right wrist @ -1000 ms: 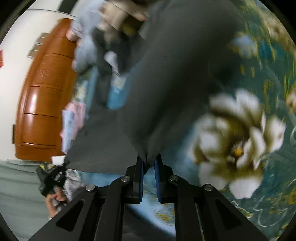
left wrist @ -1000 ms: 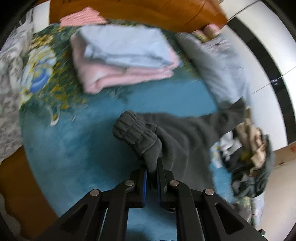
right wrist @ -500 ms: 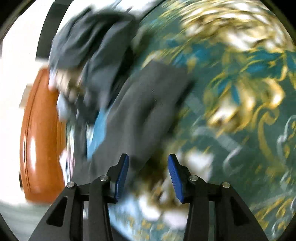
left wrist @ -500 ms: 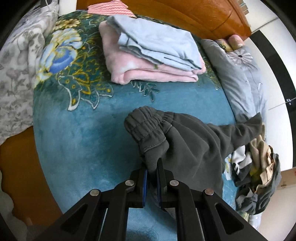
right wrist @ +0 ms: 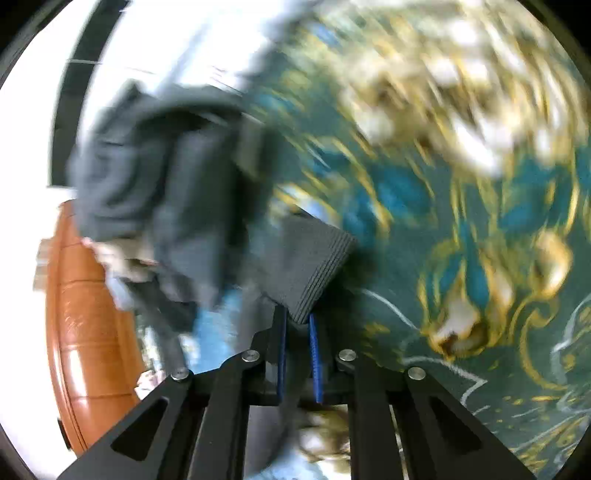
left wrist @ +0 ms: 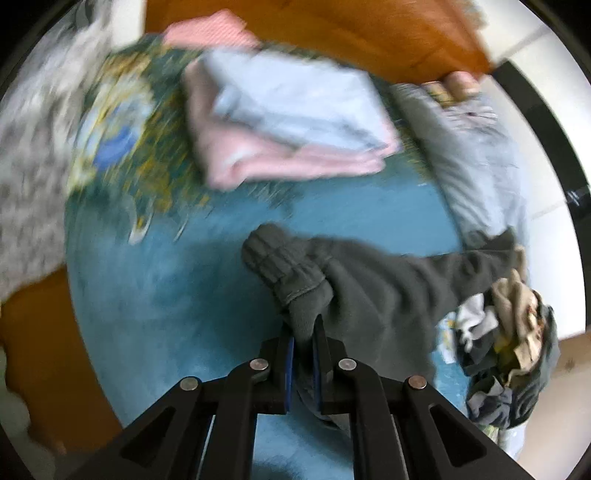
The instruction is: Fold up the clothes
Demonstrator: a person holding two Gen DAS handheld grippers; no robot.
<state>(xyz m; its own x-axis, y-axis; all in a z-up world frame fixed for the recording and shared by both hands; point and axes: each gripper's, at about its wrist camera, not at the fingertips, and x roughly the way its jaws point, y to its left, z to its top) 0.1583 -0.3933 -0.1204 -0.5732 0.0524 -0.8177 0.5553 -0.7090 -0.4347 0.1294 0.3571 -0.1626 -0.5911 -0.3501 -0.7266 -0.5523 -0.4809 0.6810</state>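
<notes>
**Both grippers clamped on dark grey sweatpants over teal bedspread**

Left wrist view: left gripper [left wrist: 303, 328] closed tight on the gathered elastic waistband of dark grey sweatpants [left wrist: 373, 291], cloth pinched between the blue pads. Sweatpants spread to the right across a teal floral blanket [left wrist: 155, 302], one leg trailing toward a heap of unfolded clothes [left wrist: 513, 350] at the right edge. Farther back, well apart from the sweatpants, a folded stack: light blue garment [left wrist: 295, 107] on top of pink garment [left wrist: 266, 162]. Behind that, a pink-and-white patterned cloth [left wrist: 210, 33] against a wooden headboard [left wrist: 351, 33]. Grey pillow [left wrist: 472, 155] to the right of the stack; grey-and-white patterned fabric [left wrist: 26, 158] at far left. Upper part blurred.

Right wrist view: right gripper [right wrist: 297, 325] shut on the ribbed cuff [right wrist: 317, 273] of the sweatpants, corner of the cuff caught between the blue pads. Rest of the garment bunched up and to the left, blurred. Blanket with gold and white flowers filling the right side; wooden furniture [right wrist: 85, 332] at lower left. Heavy blur throughout.
</notes>
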